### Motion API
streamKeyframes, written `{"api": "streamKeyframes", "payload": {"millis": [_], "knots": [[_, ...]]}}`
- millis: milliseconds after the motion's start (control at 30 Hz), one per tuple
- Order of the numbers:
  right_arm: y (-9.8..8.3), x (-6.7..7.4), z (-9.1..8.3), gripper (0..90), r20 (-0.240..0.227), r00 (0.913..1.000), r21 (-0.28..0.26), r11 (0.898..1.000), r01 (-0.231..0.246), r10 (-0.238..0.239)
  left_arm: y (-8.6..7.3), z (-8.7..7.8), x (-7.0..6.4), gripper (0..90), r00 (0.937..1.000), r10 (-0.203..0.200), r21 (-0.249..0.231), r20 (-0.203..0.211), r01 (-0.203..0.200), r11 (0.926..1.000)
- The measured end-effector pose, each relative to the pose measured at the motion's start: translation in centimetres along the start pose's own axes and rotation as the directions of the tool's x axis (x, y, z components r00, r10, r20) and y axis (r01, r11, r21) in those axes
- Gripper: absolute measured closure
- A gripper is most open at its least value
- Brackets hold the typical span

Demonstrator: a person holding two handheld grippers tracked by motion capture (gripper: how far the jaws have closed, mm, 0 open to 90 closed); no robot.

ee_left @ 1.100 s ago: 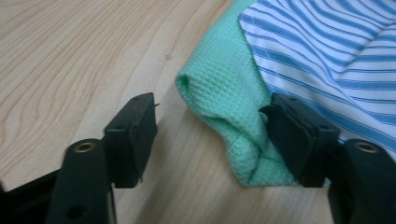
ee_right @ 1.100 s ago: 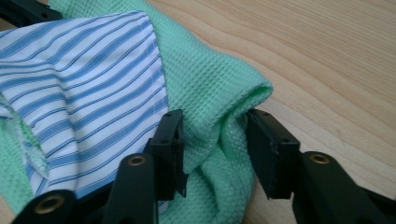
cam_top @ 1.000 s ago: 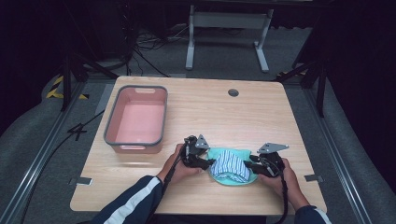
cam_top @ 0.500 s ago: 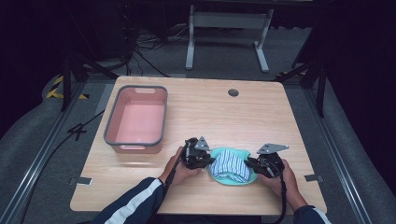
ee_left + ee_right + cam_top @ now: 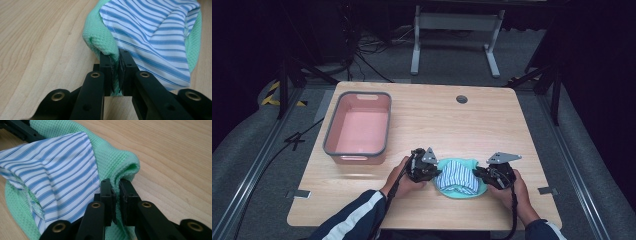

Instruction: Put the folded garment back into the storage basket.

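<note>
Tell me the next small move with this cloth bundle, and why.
Probably lift both ends together. The left gripper and right gripper are each shut on an edge of the green cloth, which still rests on the table cradling the striped cloth.

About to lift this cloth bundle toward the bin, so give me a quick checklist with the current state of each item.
1. Left gripper shut on the green cloth: ok.
2. Right gripper shut on the green cloth's other edge: ok.
3. Striped cloth lying on the green cloth between both grippers: ok.
4. Striped cloth pinched too: cannot tell; its edge lies beside the left fingers.
5. Pink bin holding nothing: ok.
6. Table bare between bundle and bin: ok.
</note>
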State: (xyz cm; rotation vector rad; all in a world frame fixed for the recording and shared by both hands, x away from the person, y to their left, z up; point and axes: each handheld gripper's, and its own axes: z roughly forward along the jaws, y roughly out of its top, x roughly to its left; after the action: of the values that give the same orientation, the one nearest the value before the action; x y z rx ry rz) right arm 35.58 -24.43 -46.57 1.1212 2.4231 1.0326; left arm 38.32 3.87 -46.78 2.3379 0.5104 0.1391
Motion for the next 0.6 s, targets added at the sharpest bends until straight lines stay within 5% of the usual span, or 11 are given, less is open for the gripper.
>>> {"api": "streamKeyframes", "payload": {"millis": [600], "knots": [[2.4, 1.1, -0.9, 82.4, 0.001, 0.9999, -0.073, 0.997, 0.011, -0.011, 0.8, -2.4, 0.9, 83.2, 0.9986, -0.001, -0.033, -0.053, -0.001, 0.9995]]}}
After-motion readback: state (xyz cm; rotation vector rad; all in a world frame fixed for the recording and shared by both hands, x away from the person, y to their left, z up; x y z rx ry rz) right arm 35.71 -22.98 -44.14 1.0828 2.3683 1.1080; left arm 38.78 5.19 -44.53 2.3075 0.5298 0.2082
